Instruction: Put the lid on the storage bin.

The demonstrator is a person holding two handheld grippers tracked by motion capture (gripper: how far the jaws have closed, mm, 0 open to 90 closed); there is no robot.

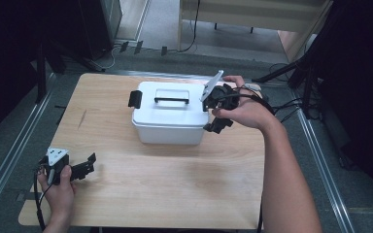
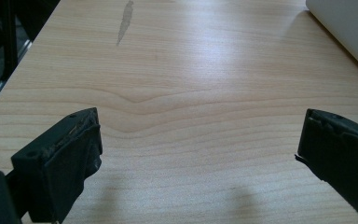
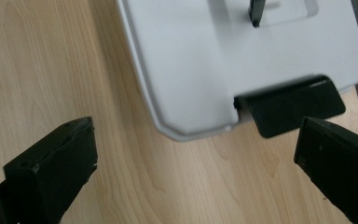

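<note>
A white lidded box (image 1: pixel 167 124) stands at the table's middle back, with a black handle (image 1: pixel 171 100) on top and a black latch (image 1: pixel 135 99) at its left end. My right gripper (image 1: pixel 212 112) hovers at the box's right end, jaws open on either side of that end. In the right gripper view the open right gripper (image 3: pixel 196 135) looks down on the lid (image 3: pixel 200 56) and the right-end latch (image 3: pixel 291 105), which lies near one jaw without touching it. My left gripper (image 1: pixel 88 166) rests open near the table's front left; the left gripper (image 2: pixel 198 126) holds nothing.
The wooden table (image 1: pixel 175 194) has a grey scratch (image 1: pixel 82 118) left of the box. A corner of the box (image 2: pixel 349 32) shows at the top right of the left gripper view. Dark stands and cables (image 1: pixel 291 104) crowd the table's right back edge.
</note>
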